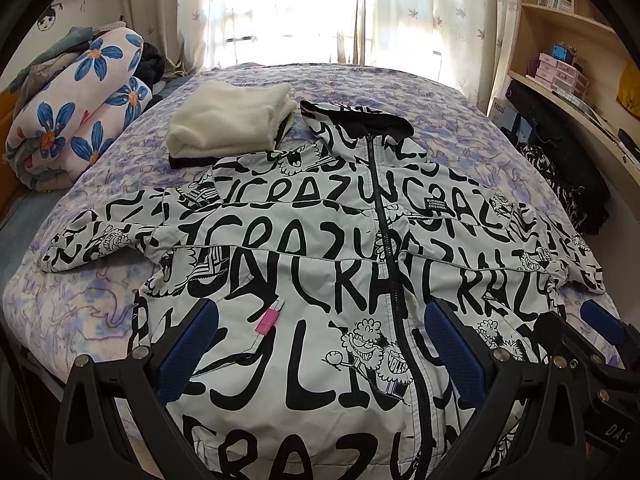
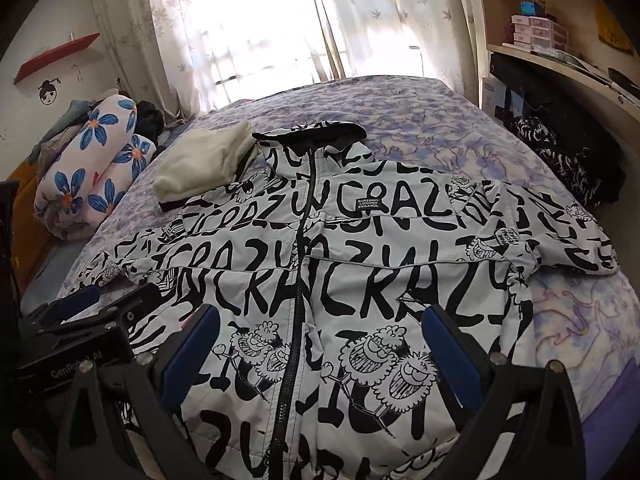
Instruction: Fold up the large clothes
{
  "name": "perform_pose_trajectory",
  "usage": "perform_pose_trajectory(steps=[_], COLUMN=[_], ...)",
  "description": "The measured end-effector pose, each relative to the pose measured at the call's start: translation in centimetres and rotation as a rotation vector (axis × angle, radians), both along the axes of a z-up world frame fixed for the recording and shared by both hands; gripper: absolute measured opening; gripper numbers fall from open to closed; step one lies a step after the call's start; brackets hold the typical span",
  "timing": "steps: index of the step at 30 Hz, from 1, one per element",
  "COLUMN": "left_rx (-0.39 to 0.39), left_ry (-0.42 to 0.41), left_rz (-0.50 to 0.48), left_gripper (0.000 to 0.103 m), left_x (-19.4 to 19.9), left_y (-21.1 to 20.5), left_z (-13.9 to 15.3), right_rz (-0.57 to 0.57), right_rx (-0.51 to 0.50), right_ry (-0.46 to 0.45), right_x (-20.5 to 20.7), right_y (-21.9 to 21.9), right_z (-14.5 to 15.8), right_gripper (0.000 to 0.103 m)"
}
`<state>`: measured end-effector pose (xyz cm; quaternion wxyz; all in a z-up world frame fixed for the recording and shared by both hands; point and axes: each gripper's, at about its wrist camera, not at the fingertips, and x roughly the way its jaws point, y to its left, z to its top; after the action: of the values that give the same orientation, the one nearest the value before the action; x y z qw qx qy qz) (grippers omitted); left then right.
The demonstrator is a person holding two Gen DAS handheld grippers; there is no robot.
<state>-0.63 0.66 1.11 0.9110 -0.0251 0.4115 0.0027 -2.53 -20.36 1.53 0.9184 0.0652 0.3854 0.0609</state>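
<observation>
The white jacket (image 1: 320,240), lettered "CRAZY" in black with a chest tag reading "LONDNO ENGANDL", lies zipped and flat on the lilac bed (image 1: 100,304); left gripper (image 1: 320,344) and right gripper (image 2: 320,344) both hover released above its hem.

Two fisheye views look forward from low over the near edge of a bed (image 1: 100,300), facing the curtained window (image 1: 280,12) at its far end. Each sits close above the hem of a printed jacket (image 1: 304,240). The left wrist view sits left of the zip, the right wrist view right of it. Both share the jacket, the folded cream garment (image 2: 200,164), the flowered quilt (image 2: 92,164) and the shelves (image 2: 560,60).
</observation>
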Motion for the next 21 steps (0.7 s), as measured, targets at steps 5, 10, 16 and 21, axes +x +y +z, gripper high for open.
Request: perform_pose_trajectory(steps=[5,10,16,21], left_rx=[-0.002,0.001,-0.019,0.056], left_ry=[0.007,0.008,-0.010,-0.036], left_rz=[-0.008,-0.027,-0.060,-0.076], left_gripper=[0.102,0.102,0.102,0.102], left_x=[0.1,0.4,1.0,2.3], left_y=[-0.4,-1.1,-1.9,-3.6], left_z=[0.0,0.0,0.6,1.9], right_rz=[-0.003,-0.009,-0.023,-0.036], right_rx=[0.012,0.018,0.021,-0.012], right_ry=[-0.010,-0.011,-0.019,-0.044], right_x=[0.1,0.2,0.3,0.6], right_y=[-0.3,-0.9,-1.9,-2.9], right_z=[0.0,-0.1,-0.1,0.9], right_gripper=[0.101,0.101,0.101,0.101])
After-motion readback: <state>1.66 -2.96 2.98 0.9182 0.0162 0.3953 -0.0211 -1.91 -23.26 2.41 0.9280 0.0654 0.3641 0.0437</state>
